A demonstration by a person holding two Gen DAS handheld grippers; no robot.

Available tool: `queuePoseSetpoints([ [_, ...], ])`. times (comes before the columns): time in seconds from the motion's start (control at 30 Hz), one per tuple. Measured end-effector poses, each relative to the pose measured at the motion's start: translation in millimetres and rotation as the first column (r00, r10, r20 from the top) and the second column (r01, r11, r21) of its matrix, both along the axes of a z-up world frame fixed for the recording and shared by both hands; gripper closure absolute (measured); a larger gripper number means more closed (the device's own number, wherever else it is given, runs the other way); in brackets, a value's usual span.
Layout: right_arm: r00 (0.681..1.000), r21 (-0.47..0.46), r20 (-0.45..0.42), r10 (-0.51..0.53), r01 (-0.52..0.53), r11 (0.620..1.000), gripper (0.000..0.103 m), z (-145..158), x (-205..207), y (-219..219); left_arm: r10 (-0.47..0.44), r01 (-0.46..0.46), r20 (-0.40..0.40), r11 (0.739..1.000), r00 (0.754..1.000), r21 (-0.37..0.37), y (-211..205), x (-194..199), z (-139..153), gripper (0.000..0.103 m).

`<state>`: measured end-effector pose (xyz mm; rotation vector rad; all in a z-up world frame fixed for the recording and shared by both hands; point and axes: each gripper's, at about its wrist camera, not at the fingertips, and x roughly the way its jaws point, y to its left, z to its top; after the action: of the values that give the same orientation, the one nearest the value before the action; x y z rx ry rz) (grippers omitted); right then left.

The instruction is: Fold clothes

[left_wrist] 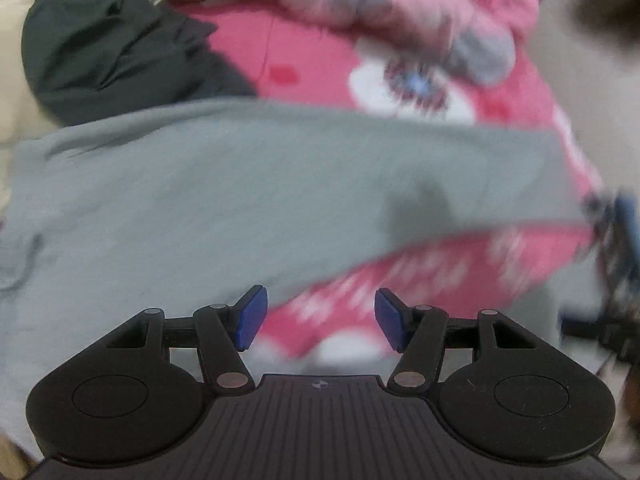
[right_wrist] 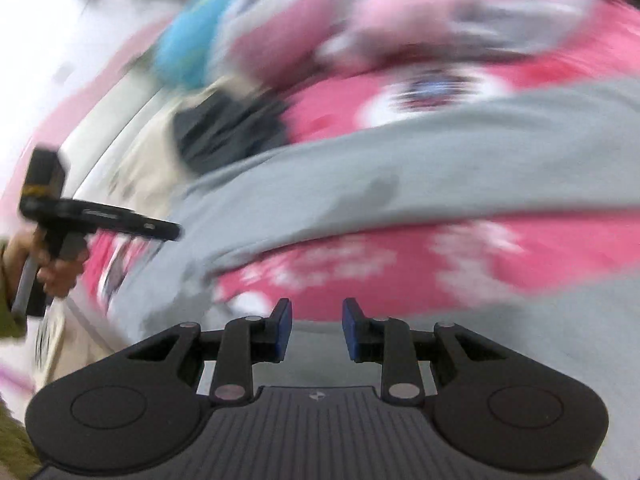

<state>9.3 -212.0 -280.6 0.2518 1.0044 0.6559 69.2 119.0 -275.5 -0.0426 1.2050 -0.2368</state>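
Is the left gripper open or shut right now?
Open: the left gripper shows a wide gap between its blue pads, nothing between them.

My two handheld black tongs with blue pads, and a bit of olive sleeve.

On my left tongs (left_wrist: 316,322) I see matte black linkage arms with silver pivot pins, round black housings on either side, a ribbed dark grey deck with a small cross-in-circle mark, and flat blue pads (left_wrist: 250,316) on the fingertips. My right tongs (right_wrist: 316,330) are built the same way. From the right wrist view, the left unit shows as a black bar with a boxy black block on top and a grey handle in my hand (right_wrist: 56,268), beside an olive-green sleeve (right_wrist: 8,300).
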Motion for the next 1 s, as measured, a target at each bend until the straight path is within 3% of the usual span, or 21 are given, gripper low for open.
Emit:
queuePoseSetpoints([
  [0.07, 0.99, -0.067, 0.041, 0.132, -0.13, 0.989, 0.074, -3, 6, 41, -0.108, 0.108, -0.007, 0.991, 0.994, 0.085, 6, -12, -9, 0.045],
  [0.13, 0.967, -0.148, 0.09, 0.239, -0.225, 0.963, 0.074, -5, 13, 73, -0.226, 0.224, 0.006, 0.967, 0.974, 0.122, 9, -19, -16, 0.045],
  [0.27, 0.931, -0.201, 0.076, 0.357, -0.336, 0.92, 0.074, -25, 37, 111, -0.371, 0.368, 0.018, 0.926, 0.928, 0.089, 10, -24, -28, 0.045],
  [0.37, 0.883, -0.223, 0.049, 0.468, -0.447, 0.867, 0.074, -44, 43, 138, -0.436, 0.436, -0.003, 0.899, 0.9, 0.05, 14, -33, -38, 0.045],
  [0.5, 0.812, -0.246, 0.016, 0.584, -0.562, 0.789, 0.074, -62, 43, 165, -0.466, 0.467, -0.028, 0.884, 0.884, 0.03, 24, -48, -45, 0.045],
  [0.7, 0.752, -0.251, -0.029, 0.658, -0.643, 0.724, 0.074, -78, 42, 185, -0.465, 0.465, -0.078, 0.885, 0.882, -0.014, 36, -60, -59, 0.045],
  [0.77, 0.732, -0.262, -0.03, 0.68, -0.662, 0.702, 0.077, -78, 40, 190, -0.464, 0.464, -0.091, 0.885, 0.881, -0.021, 39, -63, -63, 0.045],
  [0.83, 0.707, -0.271, -0.032, 0.707, -0.687, 0.674, 0.093, -76, 36, 194, -0.463, 0.463, -0.103, 0.886, 0.88, -0.028, 42, -66, -68, 0.045],
  [0.93, 0.67, -0.32, -0.009, 0.743, -0.705, 0.632, 0.101, -74, 27, 201, -0.466, 0.466, -0.103, 0.884, 0.879, -0.03, 44, -71, -74, 0.045],
  [1.0, 0.689, -0.37, 0.026, 0.725, -0.667, 0.647, 0.102, -67, 27, 202, -0.471, 0.47, -0.1, 0.882, 0.877, -0.032, 44, -73, -74, 0.045],
])
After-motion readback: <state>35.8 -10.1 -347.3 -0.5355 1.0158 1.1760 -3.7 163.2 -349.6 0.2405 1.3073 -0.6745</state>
